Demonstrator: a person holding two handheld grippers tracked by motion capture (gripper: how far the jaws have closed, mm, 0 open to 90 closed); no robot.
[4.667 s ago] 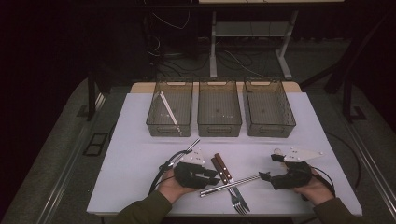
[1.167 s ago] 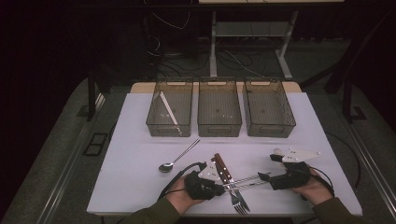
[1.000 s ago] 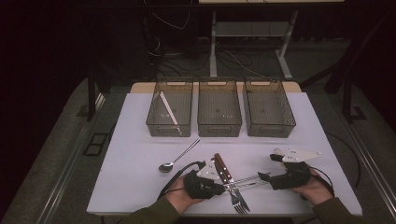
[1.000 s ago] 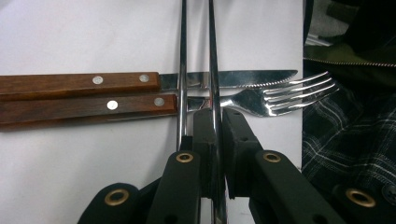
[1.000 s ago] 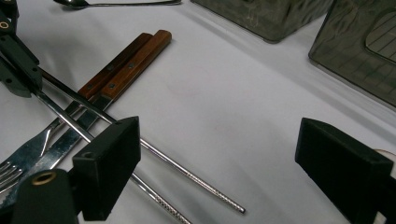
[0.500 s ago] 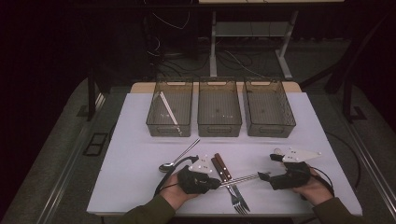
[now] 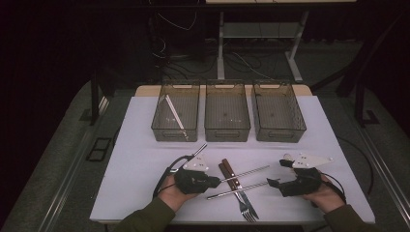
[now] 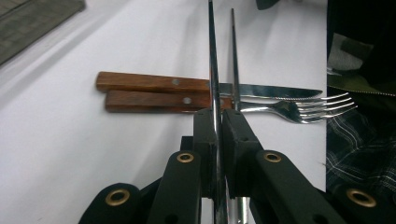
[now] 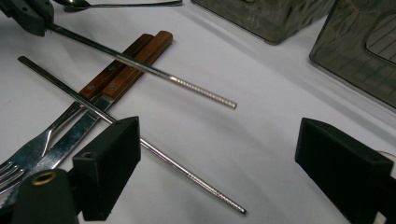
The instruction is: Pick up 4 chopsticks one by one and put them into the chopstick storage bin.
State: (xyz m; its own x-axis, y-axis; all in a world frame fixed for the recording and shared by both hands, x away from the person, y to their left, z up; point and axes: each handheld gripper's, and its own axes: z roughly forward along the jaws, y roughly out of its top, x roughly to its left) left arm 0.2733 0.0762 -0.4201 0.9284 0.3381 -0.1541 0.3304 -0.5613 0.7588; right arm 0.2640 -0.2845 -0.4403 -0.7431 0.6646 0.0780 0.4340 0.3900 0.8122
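Note:
My left gripper (image 7: 218, 181) (image 8: 219, 126) is shut on one end of a metal chopstick (image 7: 246, 172) (image 8: 212, 70), which sticks out to the right, lifted over the table. A second metal chopstick (image 7: 237, 190) (image 9: 140, 140) lies on the white table, crossing a wooden-handled knife (image 8: 149, 81) and fork (image 8: 149, 100) (image 7: 247, 211). At the right, my right gripper (image 7: 279, 173) (image 9: 219, 172) rests with its jaws wide apart; the lying chopstick's tip is between them, untouched. The held chopstick (image 9: 187, 84) and the left gripper (image 9: 28, 14) also appear in the right gripper view.
Three dark see-through bins stand in a row at the back: left (image 7: 159, 126), middle (image 7: 227, 133), right (image 7: 279, 135). The left bin holds a pale chopstick (image 7: 174, 112). A spoon (image 7: 199, 149) (image 9: 116, 4) lies just behind the left gripper. The table's front edge (image 7: 203, 220) is close.
My left gripper has shifted left and away from the front edge, slightly upward, carrying the chopstick. The right gripper has stayed put.

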